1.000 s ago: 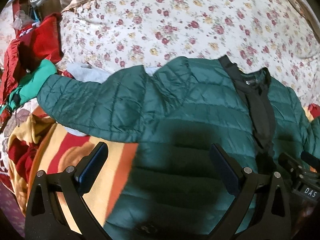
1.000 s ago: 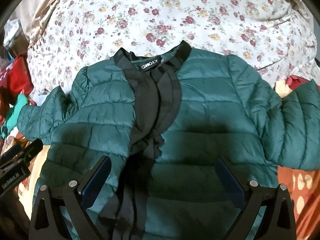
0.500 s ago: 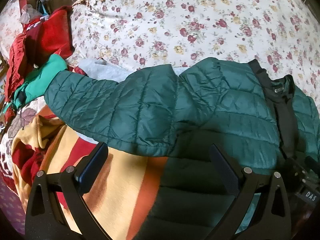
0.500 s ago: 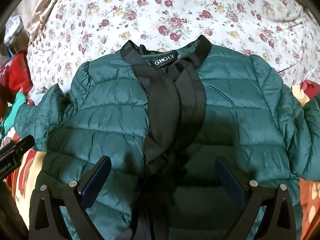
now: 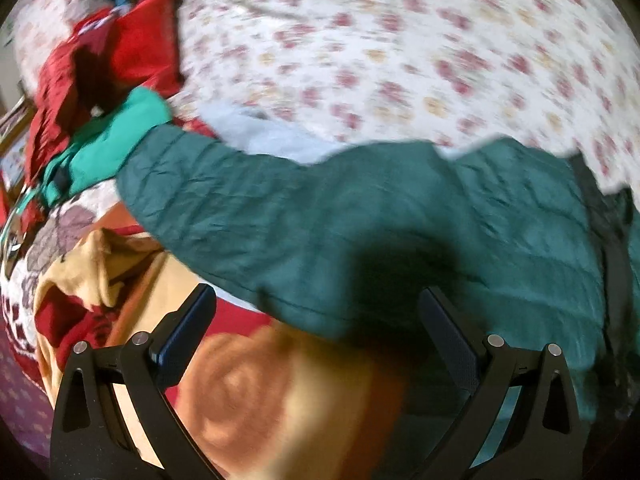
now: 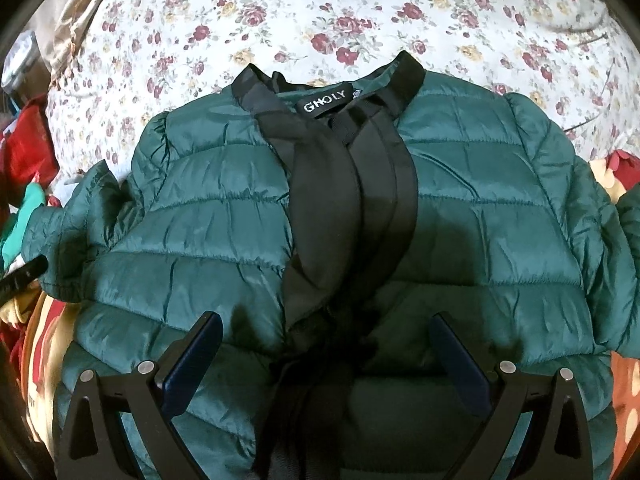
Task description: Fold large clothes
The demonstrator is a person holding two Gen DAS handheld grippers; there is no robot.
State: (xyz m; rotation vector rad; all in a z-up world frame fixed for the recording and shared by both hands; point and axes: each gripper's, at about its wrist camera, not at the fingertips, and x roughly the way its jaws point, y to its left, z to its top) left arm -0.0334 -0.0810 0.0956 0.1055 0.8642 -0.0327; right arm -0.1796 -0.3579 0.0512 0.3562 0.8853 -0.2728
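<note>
A dark green quilted jacket [image 6: 208,216] lies face up on the floral bedspread [image 6: 320,8], its black front trim [image 6: 344,184] and collar label in the middle of the right wrist view. My right gripper [image 6: 326,356] hovers open over the lower front, nothing between its fingers. In the blurred left wrist view the jacket's left sleeve [image 5: 248,204] stretches out to the left over an orange and red blanket [image 5: 256,392]. My left gripper [image 5: 316,328] is open just below that sleeve's lower edge, holding nothing.
Red clothes [image 5: 112,56] and a bright green garment [image 5: 116,136] pile up at the left past the sleeve cuff. A pale garment [image 5: 260,136] lies under the sleeve. The jacket's other sleeve [image 6: 624,272] hangs at the right over a spotted orange blanket [image 6: 626,392].
My left gripper has swung left from the jacket body toward the outstretched sleeve, blurring its view. My right gripper has moved forward and closer over the jacket front.
</note>
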